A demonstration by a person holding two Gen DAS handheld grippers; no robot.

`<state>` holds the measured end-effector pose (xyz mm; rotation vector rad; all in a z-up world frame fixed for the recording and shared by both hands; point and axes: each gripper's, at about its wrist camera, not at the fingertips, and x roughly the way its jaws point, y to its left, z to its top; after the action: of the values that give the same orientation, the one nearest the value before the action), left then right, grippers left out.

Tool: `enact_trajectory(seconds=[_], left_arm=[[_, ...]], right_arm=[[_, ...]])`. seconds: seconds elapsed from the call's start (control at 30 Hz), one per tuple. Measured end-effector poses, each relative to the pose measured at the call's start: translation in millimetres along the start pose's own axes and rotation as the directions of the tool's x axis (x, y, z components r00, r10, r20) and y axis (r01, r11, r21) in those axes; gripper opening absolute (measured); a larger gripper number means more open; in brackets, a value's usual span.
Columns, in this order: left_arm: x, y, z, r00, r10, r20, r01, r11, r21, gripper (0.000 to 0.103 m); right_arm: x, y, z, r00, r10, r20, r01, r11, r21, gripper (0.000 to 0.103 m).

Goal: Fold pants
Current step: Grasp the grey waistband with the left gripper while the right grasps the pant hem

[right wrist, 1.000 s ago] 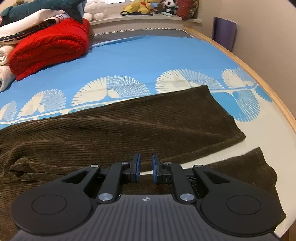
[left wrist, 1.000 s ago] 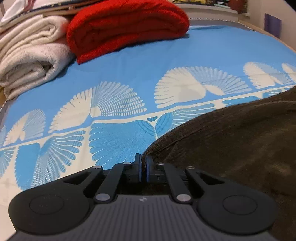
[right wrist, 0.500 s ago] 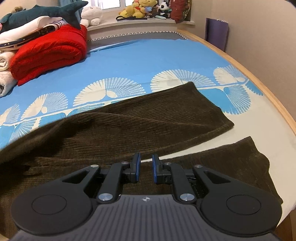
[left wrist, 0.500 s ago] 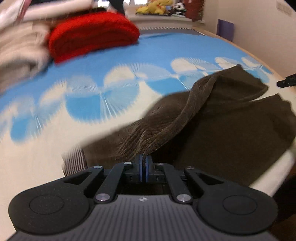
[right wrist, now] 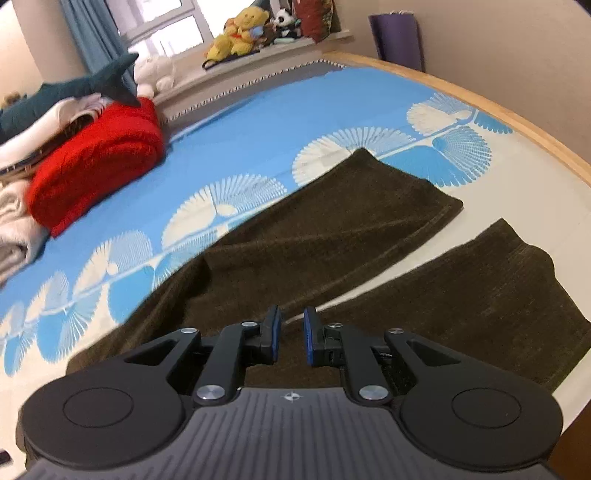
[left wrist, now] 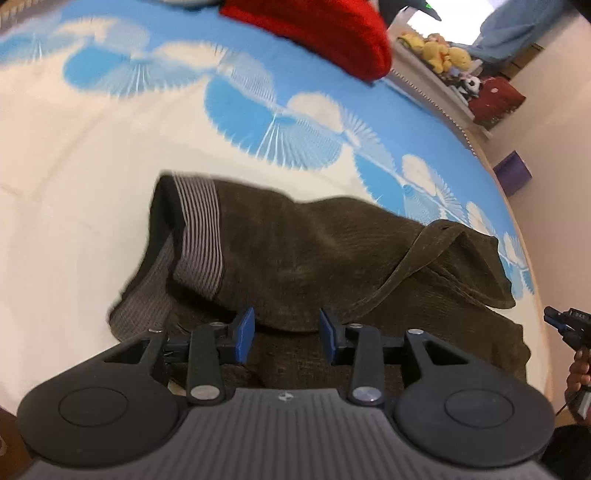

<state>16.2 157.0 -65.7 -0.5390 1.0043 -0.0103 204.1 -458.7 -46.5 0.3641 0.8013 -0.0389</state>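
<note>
Step now: we fold the pants [left wrist: 332, 258] in half. The waist end, w/ its striped band [left wrist: 197, 236], lies flopped over the legs. Fold looks lumpy, not flat yet.
Pants spot: on the bed [left wrist: 74, 184], near our edge, on the blue & white sheet. In the right view the two legs [right wrist: 332, 229] lie apart, w/ a strip of sheet btw them.
Left jaws: the left gripper [left wrist: 286, 334] has just been opening. Its blue pads [left wrist: 244, 334] are spread, w/ a cloth edge lying btw them, but no pad presses on it. We think it just let go.
Right jaws: the right gripper [right wrist: 291, 339] has only a small gap. Nothing is pinched; it hangs over the cloth where the legs meet.
Next move: we guess we must smooth the top layer, then grab a leg end & bring the legs together. Needs a firm pinch on the hem.
Containers: none here. A red blanket [right wrist: 96, 166] & pale towels [right wrist: 14, 221] sit in a pile far back, soft toys [right wrist: 240, 33] on the sill.
</note>
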Motion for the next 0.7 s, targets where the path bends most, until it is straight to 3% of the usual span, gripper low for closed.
enact_trajectory(seconds=[0.17,0.27,0.5,0.63,0.7], left_arm=[[48,7,10,0.995,0.038,-0.093,-0.042,0.998,-0.037,0.046],[58,3,15,0.994,0.067,-0.081,-0.069,0.997,-0.017,0.054],[73,29,23,0.992,0.056,-0.115,-0.076,0.980,-0.182,0.053],[73,37,26,0.979,0.168,-0.113,-0.189,0.960,-0.208,0.053],[72,41,30,0.980,0.165,-0.111,-0.188,0.952,-0.241,0.053]], right_arm=[[6,5,9,0.998,0.039,0.043,-0.041,0.998,0.043,0.014],[17,11,16,0.995,0.083,0.053,-0.086,0.994,0.061,0.014],[64,44,36,0.977,0.211,0.024,-0.212,0.974,0.085,0.015],[98,63,44,0.970,0.245,0.001,-0.244,0.965,0.096,0.020],[117,71,49,0.969,0.249,-0.011,-0.246,0.965,0.095,0.023]])
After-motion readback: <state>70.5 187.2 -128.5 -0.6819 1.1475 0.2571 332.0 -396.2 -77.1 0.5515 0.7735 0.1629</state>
